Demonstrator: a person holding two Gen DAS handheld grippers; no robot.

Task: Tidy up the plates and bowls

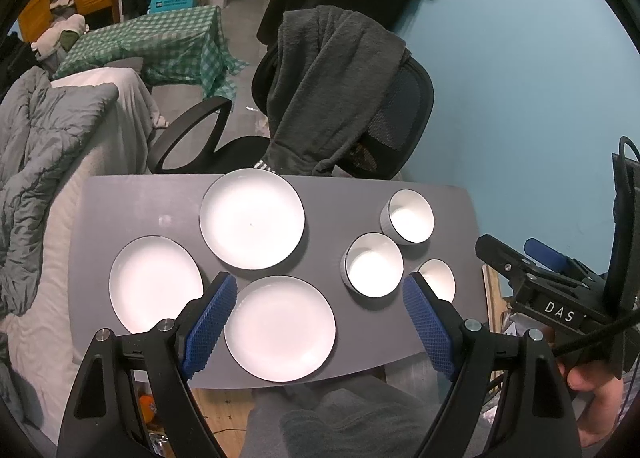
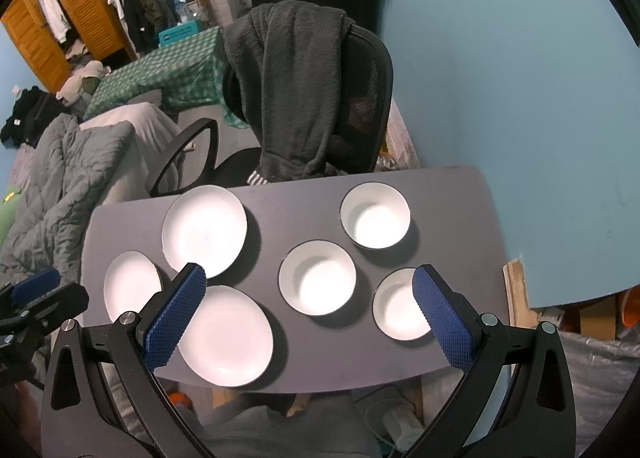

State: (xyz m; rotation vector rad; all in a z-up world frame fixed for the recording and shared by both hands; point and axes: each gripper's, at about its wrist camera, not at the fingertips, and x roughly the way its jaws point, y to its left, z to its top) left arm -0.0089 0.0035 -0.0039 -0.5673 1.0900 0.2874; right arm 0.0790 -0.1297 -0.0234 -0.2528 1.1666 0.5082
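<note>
We hold the left gripper [image 1: 320,306] above the near edge of the desk [image 1: 120,198], its blue pads spread wide and holding nothing. Between them, at the near edge, lies the near plate [image 1: 280,328]. The right gripper [image 2: 310,298] hangs likewise above the near edge, jaws wide apart and empty, with the middle bowl [image 2: 317,278] framed between its pads.

Outward from the left gripper we find the left plate [image 1: 154,284] toward the desk's left edge and the far plate [image 1: 252,218] at the far edge. None of the three plates overlaps another. Outward from the right gripper, the near bowl [image 2: 400,306] sits by the near right corner and the far bowl [image 2: 375,215] toward the far right corner; the three bowls stand singly, close together. A chair [image 2: 360,90] draped with a dark garment stands beyond the far edge.

We judge the task at its opening step: nothing is stacked yet. The next move calls for lowering a gripper to one rim. A plate lies flat, so one pad must slip under its lip; a bowl rim offers an easier pinch over the wall. Lift clear before crossing neighbouring pieces, then set it down centred on its like.
</note>
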